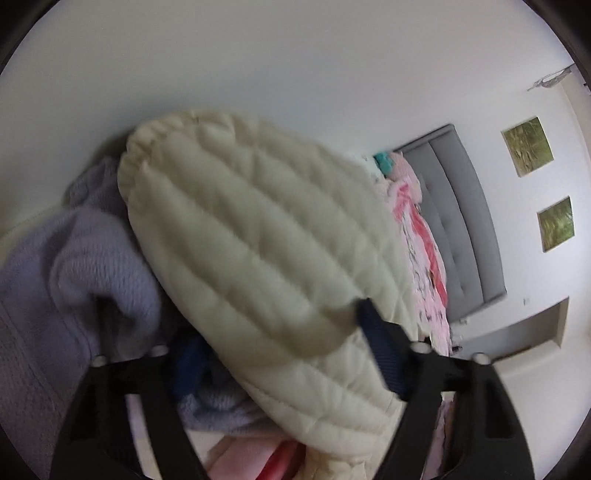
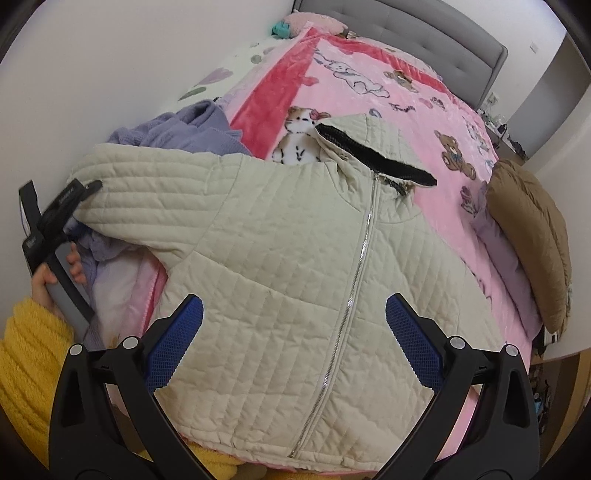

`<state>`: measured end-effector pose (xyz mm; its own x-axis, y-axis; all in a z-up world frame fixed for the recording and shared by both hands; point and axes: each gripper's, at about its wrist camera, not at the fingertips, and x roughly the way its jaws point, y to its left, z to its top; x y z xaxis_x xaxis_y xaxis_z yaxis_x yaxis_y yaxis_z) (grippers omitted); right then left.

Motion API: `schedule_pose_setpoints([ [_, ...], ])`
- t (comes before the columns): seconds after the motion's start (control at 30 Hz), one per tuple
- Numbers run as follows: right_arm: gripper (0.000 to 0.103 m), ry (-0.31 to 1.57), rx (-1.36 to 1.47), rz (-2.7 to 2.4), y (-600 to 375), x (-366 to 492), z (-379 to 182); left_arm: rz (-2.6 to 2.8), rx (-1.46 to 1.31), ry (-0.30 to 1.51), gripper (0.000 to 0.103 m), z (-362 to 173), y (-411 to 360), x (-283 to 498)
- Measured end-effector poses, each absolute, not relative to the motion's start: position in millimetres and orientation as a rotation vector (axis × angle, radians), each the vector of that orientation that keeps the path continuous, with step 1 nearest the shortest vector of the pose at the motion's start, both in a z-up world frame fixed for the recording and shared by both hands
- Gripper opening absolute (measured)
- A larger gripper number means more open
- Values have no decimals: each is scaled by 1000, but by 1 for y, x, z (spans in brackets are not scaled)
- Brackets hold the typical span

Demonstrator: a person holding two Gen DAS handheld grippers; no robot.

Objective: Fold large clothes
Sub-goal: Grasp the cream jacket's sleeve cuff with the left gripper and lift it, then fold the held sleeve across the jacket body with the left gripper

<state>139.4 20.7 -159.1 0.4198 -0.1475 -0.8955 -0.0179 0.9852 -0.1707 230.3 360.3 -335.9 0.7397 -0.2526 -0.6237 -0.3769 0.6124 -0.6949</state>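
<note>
A cream quilted zip jacket (image 2: 295, 266) lies front up on the pink bed, hood with a dark trim toward the headboard. My left gripper (image 2: 79, 192) is shut on the jacket's sleeve (image 1: 258, 236) near its cuff and holds it raised at the bed's left side; in the left wrist view the sleeve fills the space between the blue pads (image 1: 376, 343). My right gripper (image 2: 293, 332) is open and empty, hovering over the jacket's lower front, its blue fingers either side of the zip (image 2: 354, 273).
A lavender knit garment (image 2: 177, 129) is heaped at the bed's left by the wall. A brown puffy jacket (image 2: 532, 236) lies on the right edge. The pink cartoon blanket (image 2: 406, 103) covers the bed up to the grey headboard (image 2: 424, 26).
</note>
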Motion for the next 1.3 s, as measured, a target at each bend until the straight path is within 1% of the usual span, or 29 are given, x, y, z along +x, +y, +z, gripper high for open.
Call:
schedule_pose_setpoints([
  [0.07,95,1142,-144,-81,18,138,-160,108,-880,756,40,-325,358,233],
  [0.1,95,1143,-137,-81,16,138,-159,142,-838,751,34,-315,353,234],
  [0.17,95,1141,-124,-81,12,136,-159,166,-795,733,18,-301,348,232],
  [0.23,95,1124,-111,-91,6,132,-156,172,-732,713,14,-280,340,234],
  [0.33,95,1103,-82,-106,-11,125,-157,124,-612,646,12,-234,312,236],
  [0.4,95,1107,-40,-129,-31,120,-168,61,-494,603,12,-201,280,236],
  [0.47,95,1124,7,-169,-53,117,-179,-29,-325,569,12,-170,230,239],
  [0.57,95,1106,114,-246,-100,103,-194,-138,-127,521,12,-147,157,248],
  [0.63,95,1075,147,-297,-127,94,-203,-182,-34,477,12,-151,106,245],
  [0.73,95,1042,183,-378,-166,82,-220,-227,98,447,12,-177,37,241],
  [0.8,95,1026,234,-432,-194,74,-235,-270,193,454,12,-208,-9,232],
  [0.93,95,1008,324,-478,-238,66,-260,-327,369,543,12,-279,-79,214],
  [1.07,95,1011,360,-502,-264,62,-288,-307,495,610,12,-346,-113,191],
  [1.2,95,1017,403,-499,-279,62,-306,-298,607,585,12,-375,-121,161],
  [1.3,95,1024,431,-472,-284,73,-317,-306,666,596,14,-388,-125,150],
])
